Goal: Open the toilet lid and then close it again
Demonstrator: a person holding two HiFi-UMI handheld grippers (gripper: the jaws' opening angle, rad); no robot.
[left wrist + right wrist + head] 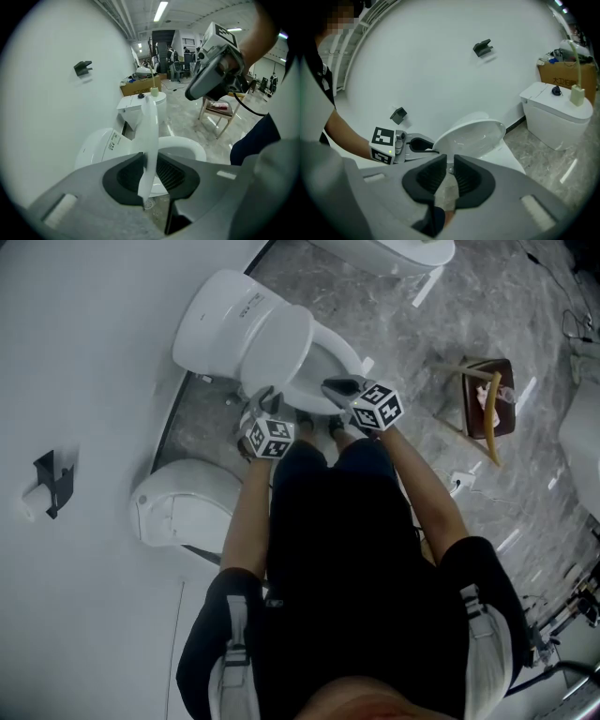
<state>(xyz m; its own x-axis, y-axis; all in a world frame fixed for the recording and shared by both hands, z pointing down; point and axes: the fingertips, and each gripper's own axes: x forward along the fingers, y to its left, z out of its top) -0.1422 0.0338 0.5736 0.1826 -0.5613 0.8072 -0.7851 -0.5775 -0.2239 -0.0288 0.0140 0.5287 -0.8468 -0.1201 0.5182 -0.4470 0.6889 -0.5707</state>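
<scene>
The white toilet (323,371) stands by the wall, and its lid (272,343) is raised and leans back toward the tank (211,320). My left gripper (264,399) sits at the lid's near edge. In the left gripper view that thin edge (151,122) runs upright between the jaws of the left gripper (151,174), which stand a little apart around it. My right gripper (336,386) hovers over the bowl's rim. In the right gripper view the right gripper (449,176) shows a narrow gap with nothing in it, and the lid's underside (471,136) lies beyond.
A second toilet (183,502) stands close on the left along the wall, and a third (394,249) is at the top. A wooden stool (487,399) stands on the marble floor to the right. A black holder (52,484) hangs on the wall.
</scene>
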